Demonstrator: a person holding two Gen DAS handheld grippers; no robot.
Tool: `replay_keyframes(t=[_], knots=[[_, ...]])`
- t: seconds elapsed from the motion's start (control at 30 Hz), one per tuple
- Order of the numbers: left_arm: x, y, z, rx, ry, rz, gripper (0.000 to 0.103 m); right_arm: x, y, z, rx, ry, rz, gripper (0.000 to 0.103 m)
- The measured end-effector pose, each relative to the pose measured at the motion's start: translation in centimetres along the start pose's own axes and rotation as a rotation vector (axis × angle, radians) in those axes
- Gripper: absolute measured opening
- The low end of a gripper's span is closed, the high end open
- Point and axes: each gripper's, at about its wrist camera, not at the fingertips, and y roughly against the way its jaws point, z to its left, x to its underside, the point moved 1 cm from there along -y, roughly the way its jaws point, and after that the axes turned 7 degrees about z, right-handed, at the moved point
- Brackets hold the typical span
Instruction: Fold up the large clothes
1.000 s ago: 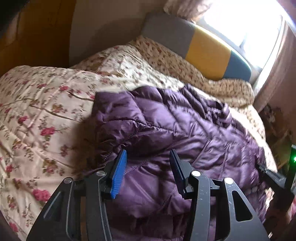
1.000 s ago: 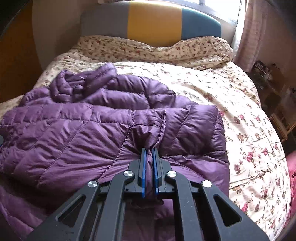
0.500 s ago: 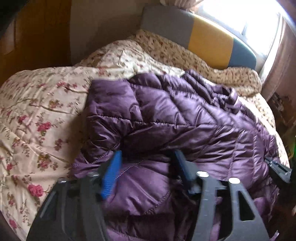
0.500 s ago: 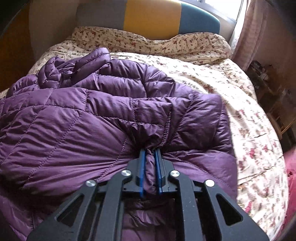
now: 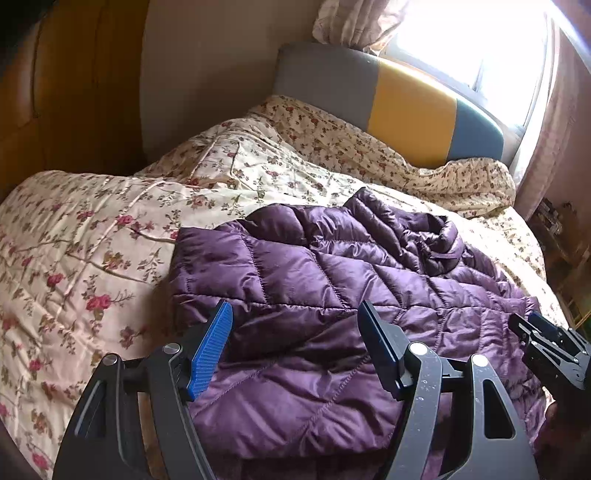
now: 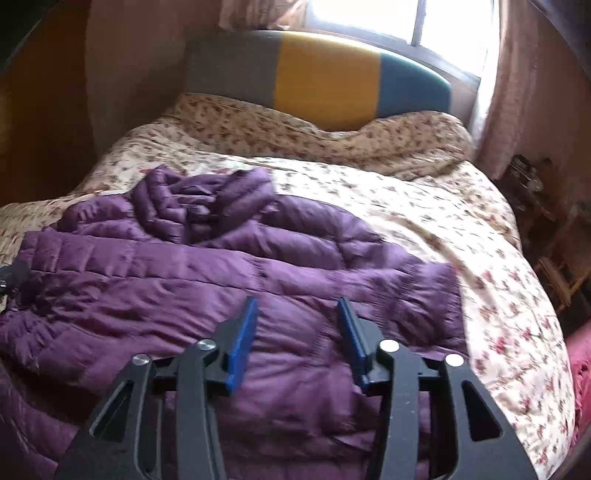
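Purple quilted puffer jacket lies spread on the bed's cream floral quilt, folded over on itself, its rumpled hood or collar bunched on the side toward the headboard. Headboard padded, in grey, yellow and teal panels, under a bright window with pale curtains. Jacket sits near the foot edge of the bed; bare quilt shows along both side edges and toward the headboard. Left gripper: black frame, blue ribbed pads, jaws standing wide apart above the jacket's near fold, nothing pinched between them, fabric only seen beyond the gap. Right gripper: jaws opening, blue pads parted, released from the cloth; purple fabric lies below and between the fingers but the pads do not press on it. In the left wrist view the right gripper's black tip shows at the right edge over the jacket's far side. In the right wrist view a small dark piece at the left edge of the jacket, too little seen to identify. Right wrist view slightly blurred. Cluttered shelving beside the bed's right edge.
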Motion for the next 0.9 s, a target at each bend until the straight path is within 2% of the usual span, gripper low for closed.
replay_keyframes(t=[0.2, 0.43, 0.7, 0.77, 0.83, 0.87, 0.9], knots=[[0.6, -2.8, -0.2, -0.026, -0.053, 0.049, 0.07, 0.4, -3.4, 1.8, -0.004, 0.056, 0.046, 0.048], [1.9, -5.1, 0.3, -0.025, -0.049, 0.075, 0.07, 1.3, -6.0, 2.6, 0.018, 0.107, 0.047, 0.049], [1.8, -5.6, 0.1, -0.047, -0.058, 0.089, 0.07, 1.7, -6.1, 2.8, 0.037, 0.114, 0.031, 0.049], [1.6, -5.0, 0.1, -0.04, -0.052, 0.085, 0.074, 1.7, -6.0, 2.8, 0.041, 0.115, 0.032, 0.049], [1.7, -3.7, 0.1, -0.052, -0.04, 0.073, 0.079, 1.6, -5.7, 2.7, 0.043, 0.109, 0.034, 0.053], [1.8, -2.8, 0.1, -0.054, -0.035, 0.06, 0.079, 1.5, -5.4, 2.6, 0.046, 0.104, 0.035, 0.057], [1.9, -2.1, 0.1, -0.052, -0.034, 0.05, 0.079, 1.4, -5.2, 2.4, 0.053, 0.097, 0.035, 0.066]])
